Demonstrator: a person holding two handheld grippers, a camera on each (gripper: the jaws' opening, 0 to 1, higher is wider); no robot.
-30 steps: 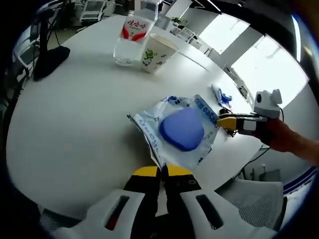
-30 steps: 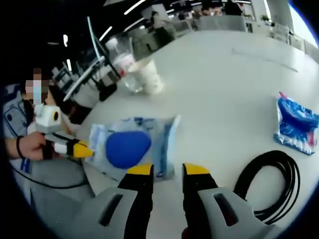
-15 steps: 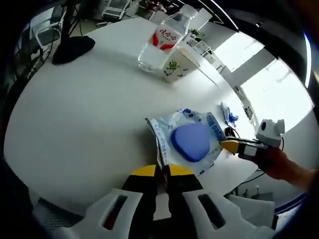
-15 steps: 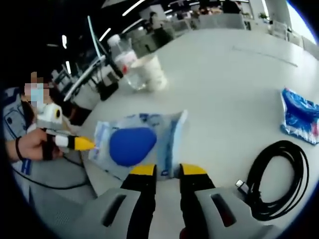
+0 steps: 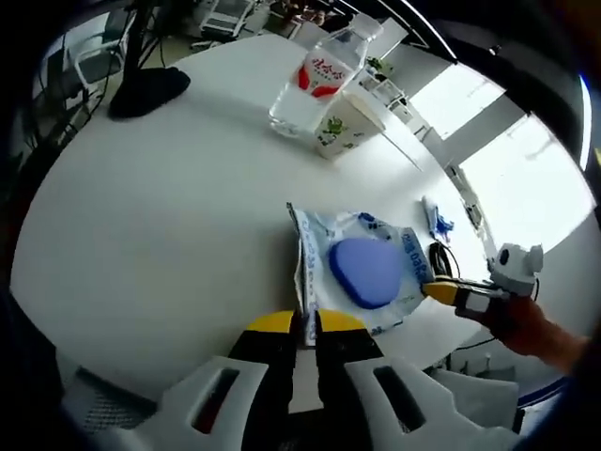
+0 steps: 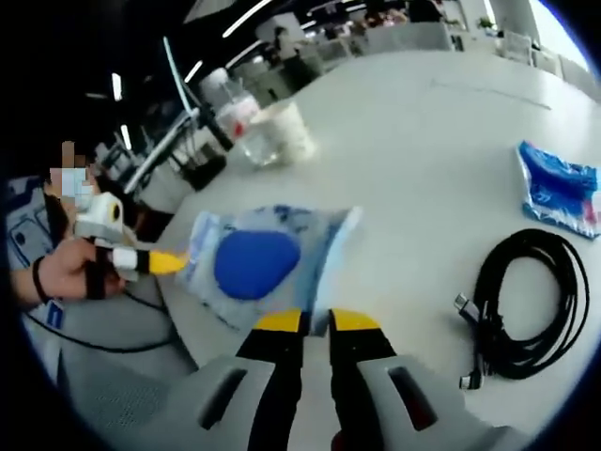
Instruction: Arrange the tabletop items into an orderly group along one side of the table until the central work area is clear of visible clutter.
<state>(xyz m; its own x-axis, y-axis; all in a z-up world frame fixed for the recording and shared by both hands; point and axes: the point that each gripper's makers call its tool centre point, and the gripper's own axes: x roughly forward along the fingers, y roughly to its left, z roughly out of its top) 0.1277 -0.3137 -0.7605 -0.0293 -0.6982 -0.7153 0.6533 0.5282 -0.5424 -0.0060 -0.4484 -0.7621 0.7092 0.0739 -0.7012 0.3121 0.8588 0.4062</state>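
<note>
Pinching the clear pouch [image 5: 362,272] with its blue pad by one edge: left tongs [image 5: 300,324], near the desk [image 5: 141,216] edge. Right gripper view: right tongs [image 6: 316,322] clamped narrow on the opposite edge; black cable [image 6: 522,301] coiled alongside.

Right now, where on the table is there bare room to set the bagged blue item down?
Bare tabletop lies between the clear bag with the blue item and the water bottle and paper cup. More lies beyond the coiled black cable and blue packet. It is crowded at the near edge, where left gripper and right gripper meet the bag.
</note>
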